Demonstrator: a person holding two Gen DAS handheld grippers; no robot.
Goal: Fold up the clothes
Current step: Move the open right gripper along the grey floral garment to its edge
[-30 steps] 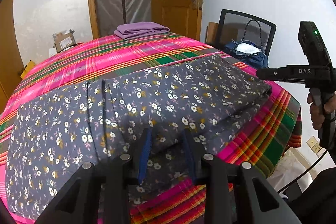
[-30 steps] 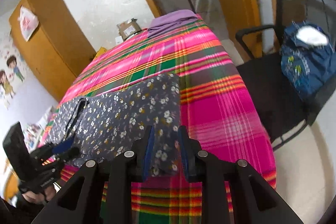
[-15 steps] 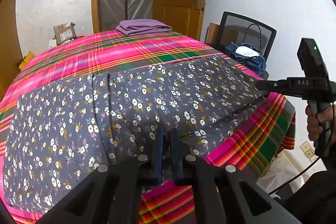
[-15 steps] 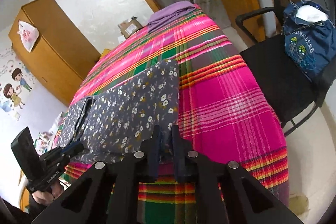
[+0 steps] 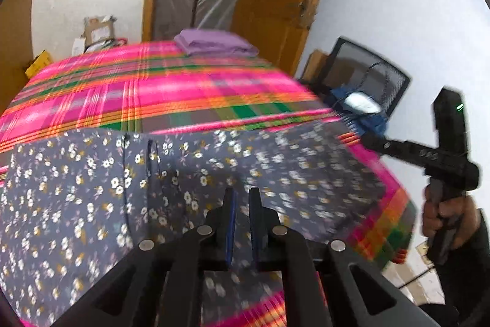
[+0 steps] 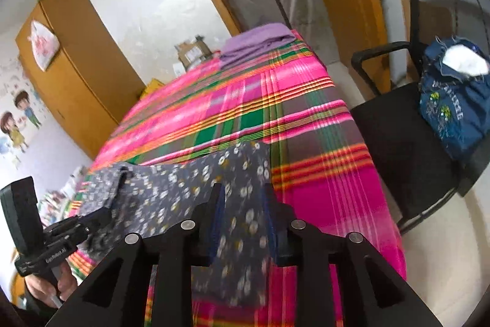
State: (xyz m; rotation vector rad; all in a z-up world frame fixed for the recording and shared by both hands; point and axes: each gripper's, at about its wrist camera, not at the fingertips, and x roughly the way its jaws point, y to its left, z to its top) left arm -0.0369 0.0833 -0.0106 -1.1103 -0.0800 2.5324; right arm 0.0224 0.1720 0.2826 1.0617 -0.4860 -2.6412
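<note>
Lifting both ends, you raised the grey floral cotton garment (image 5: 275,167): left gripper (image 5: 242,192) nearly closed on its edge; right gripper (image 6: 243,189) just reopened, fabric between.

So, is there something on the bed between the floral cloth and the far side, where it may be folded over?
Nothing visible: beyond the floral cloth lies bare plaid cover; the purple pile sits at the far edge.
</note>
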